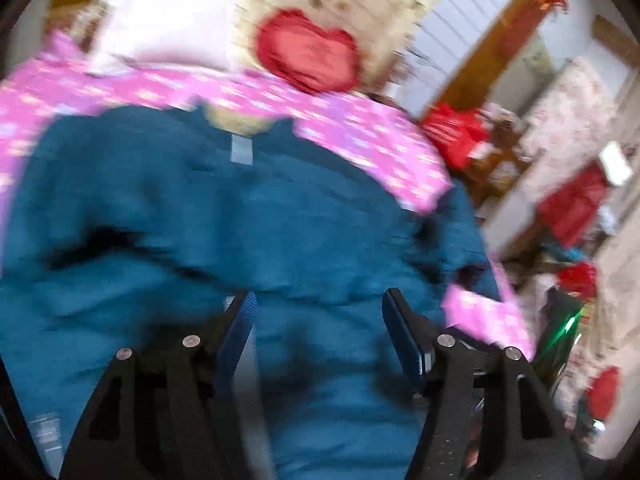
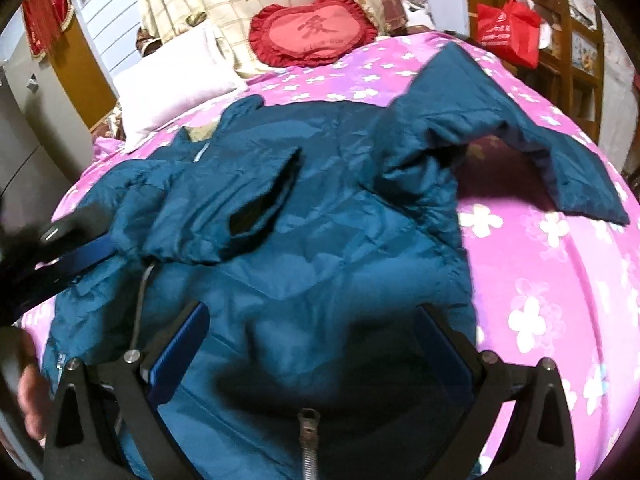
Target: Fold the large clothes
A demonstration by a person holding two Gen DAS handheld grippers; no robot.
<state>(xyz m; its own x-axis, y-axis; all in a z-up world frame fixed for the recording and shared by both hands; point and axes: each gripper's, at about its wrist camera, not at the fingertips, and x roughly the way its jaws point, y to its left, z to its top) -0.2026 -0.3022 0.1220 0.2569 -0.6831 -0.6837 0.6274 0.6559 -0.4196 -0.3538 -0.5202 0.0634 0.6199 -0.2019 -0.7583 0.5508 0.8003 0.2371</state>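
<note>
**Jacket half-folded on the bed, one sleeve still out**

Jacket [image 2: 320, 240], teal and padded, lies spread back-up across the pink flowered bedspread [image 2: 560, 280], collar toward the white pillow [image 2: 176, 80] and red heart cushion [image 2: 316, 32]. One sleeve [image 2: 240, 200] is already laid across the back; the other sleeve [image 2: 520, 136] sticks out over the bedspread, humped and partly lifted.

The left tongs [image 1: 318, 316] stand wide with only fabric below them, gripping nothing. The right tongs [image 2: 316, 344] are likewise spread wide over the lower body of the jacket, empty.

To do this step well, I would take the outstretched sleeve near its cuff rather than its puffy middle, carry it across to mirror the folded one, and press the air out so the padding lies flat before the hem is brought up. Slick shell fabric will likely slide, so a deep pinch is safer.

The right wrist view is sharp and shows the whole garment, both sleeves, a zipper pull [image 2: 308, 428] at the bottom, and the left tongs at the jacket's left edge. The left wrist view is blurred and close, but shows the collar label [image 1: 242, 150] and room clutter beside the bed.
</note>
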